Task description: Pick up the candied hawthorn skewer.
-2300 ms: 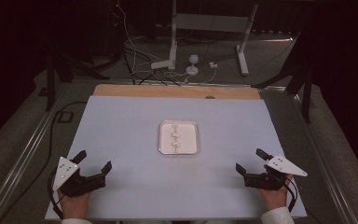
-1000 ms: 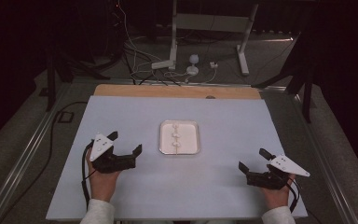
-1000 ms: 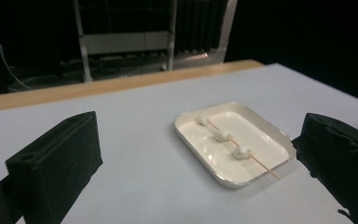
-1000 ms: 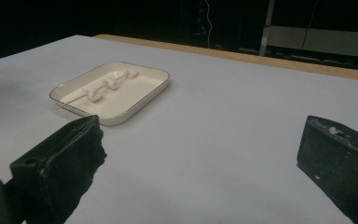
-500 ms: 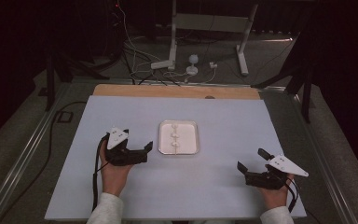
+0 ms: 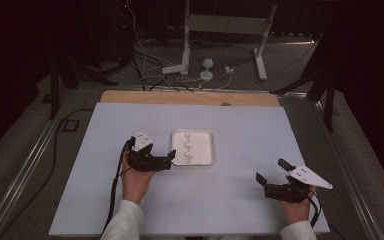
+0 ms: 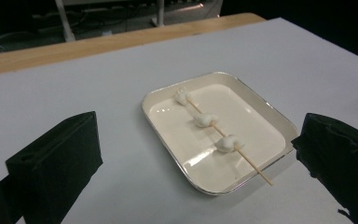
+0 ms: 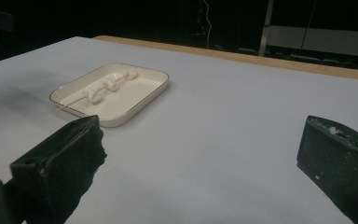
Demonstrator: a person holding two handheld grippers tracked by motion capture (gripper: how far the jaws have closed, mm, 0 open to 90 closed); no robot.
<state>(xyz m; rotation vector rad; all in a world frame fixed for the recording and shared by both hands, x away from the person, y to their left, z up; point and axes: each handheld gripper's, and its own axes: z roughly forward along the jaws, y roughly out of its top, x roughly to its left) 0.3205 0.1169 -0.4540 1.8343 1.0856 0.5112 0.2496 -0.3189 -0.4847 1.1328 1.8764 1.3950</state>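
Note:
A shallow white tray [image 6: 205, 150] lies in the middle of the pale table. In it rests a wooden skewer [image 6: 189, 146] with three white marshmallow-like pieces; its bare end sticks out over the near rim [image 7: 261, 177]. My left gripper [image 6: 170, 159] is open just left of the tray's near left corner, touching nothing. In the left gripper view the tray [image 7: 256, 126] and skewer [image 7: 206, 120] lie between the spread fingers [image 7: 56, 163]. My right gripper [image 6: 271, 170] hovers open and empty at the near right, well away from the tray [image 8: 140, 93].
The pale sheet [image 6: 260, 130] covers the table, with a wooden strip [image 6: 190, 98] along its far edge. Beyond it, stand legs [image 6: 186, 35] and cables [image 6: 145, 55] lie on the dark floor. A dark cable [image 6: 114, 190] trails from the left gripper.
The left gripper has travelled from the near left corner forward and right to the tray's left side. The right gripper has hardly moved. Both have stayed open.

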